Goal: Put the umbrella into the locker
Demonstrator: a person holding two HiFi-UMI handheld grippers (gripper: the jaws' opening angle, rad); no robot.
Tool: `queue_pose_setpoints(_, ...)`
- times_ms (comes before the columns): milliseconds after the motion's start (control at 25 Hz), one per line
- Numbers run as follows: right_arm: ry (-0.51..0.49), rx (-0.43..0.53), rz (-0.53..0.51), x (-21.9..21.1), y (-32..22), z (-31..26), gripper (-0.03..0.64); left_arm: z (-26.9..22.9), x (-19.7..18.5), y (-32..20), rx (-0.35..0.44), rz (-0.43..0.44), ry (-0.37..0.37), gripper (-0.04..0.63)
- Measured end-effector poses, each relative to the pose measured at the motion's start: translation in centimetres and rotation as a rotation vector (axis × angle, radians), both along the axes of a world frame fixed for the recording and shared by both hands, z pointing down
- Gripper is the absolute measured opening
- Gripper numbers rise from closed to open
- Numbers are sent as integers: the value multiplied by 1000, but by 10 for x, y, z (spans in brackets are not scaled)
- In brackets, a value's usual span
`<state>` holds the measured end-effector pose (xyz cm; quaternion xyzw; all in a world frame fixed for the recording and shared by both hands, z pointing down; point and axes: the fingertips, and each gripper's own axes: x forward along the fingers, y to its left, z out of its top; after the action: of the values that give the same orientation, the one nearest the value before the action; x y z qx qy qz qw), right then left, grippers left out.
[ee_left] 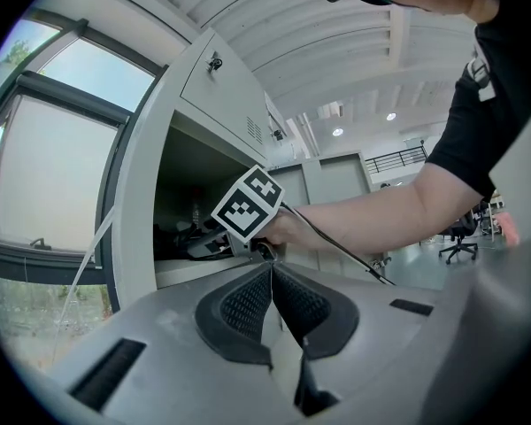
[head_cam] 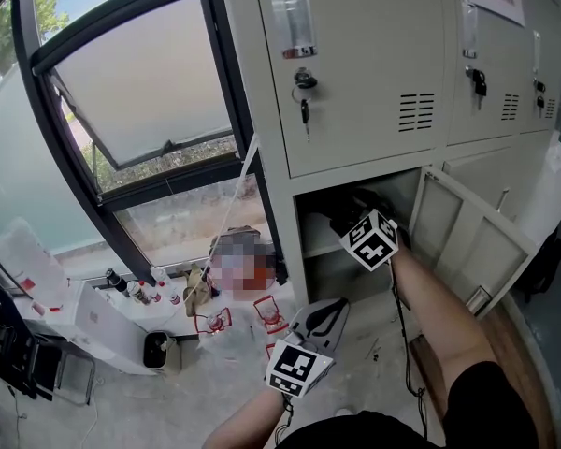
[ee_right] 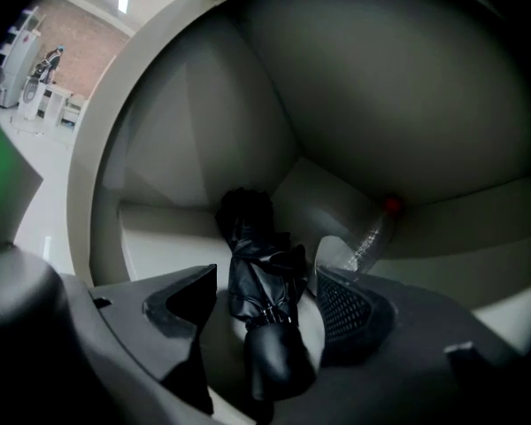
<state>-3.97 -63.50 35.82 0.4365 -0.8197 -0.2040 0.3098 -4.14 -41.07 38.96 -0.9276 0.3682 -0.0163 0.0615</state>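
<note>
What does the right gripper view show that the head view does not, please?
Only the right gripper view shows the umbrella lying between the open fingers of the right gripper, with a bottle behind. Only the head view shows the left gripper, the open door and the window. Both show the lower compartment of the locker.

My right gripper [ee_right: 267, 280] reaches into the pale locker [ee_right: 407, 96], jaws spread wide. A folded black umbrella [ee_right: 252, 246] lies between my fingers [ee_right: 352, 312], handle end nearest me, canopy pointing toward the back wall; neither pad presses on it. Beyond my right-hand finger, a clear bottle [ee_right: 370, 237] with a red cap lies in the rear corner.
</note>
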Motion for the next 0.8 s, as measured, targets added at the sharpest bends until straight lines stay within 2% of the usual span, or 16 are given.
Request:
queue_pose_setpoints(240,-16,14,3,-3,24,-4,387,3,-7,17,-7,9,-1,17)
queue_pose_setpoints(680,-52,-29,19,-12,89,12,383,11,-25,62,-24,35,0,17)
queue_pose_setpoints(800,-71,-45,21,-15,110,20,337,12,-29,74,-29,44,5,17)
